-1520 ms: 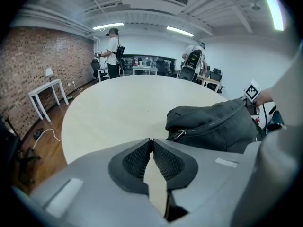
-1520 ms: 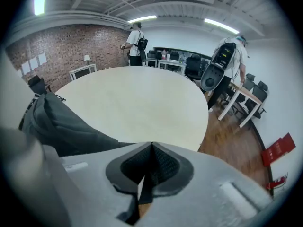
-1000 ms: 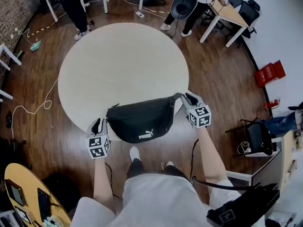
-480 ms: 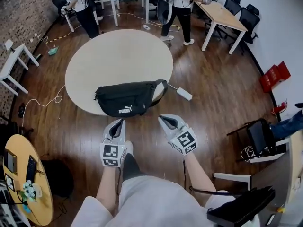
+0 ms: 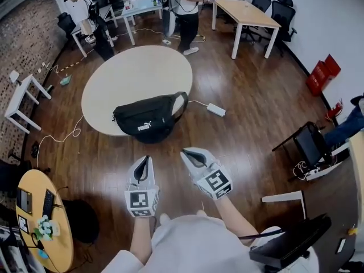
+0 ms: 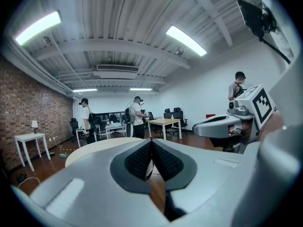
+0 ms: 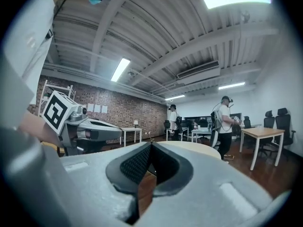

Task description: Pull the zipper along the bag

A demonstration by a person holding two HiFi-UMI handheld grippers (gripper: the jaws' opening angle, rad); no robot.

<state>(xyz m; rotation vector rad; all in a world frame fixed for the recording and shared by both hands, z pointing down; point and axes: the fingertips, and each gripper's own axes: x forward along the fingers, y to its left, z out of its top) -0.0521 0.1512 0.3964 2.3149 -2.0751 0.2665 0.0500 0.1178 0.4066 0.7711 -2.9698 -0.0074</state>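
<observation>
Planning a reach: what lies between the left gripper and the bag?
Only bare wooden floor, as the head view shows; the left gripper, shut and empty, hangs short of the bag on the table.

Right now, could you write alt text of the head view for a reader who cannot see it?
Seen from above, a black waist bag lies on the near edge of a round pale table, touched by nothing. The left gripper and right gripper are shut and empty over the wooden floor.

Black waist bag (image 5: 149, 117) lies on round table's (image 5: 136, 73) near edge.
</observation>
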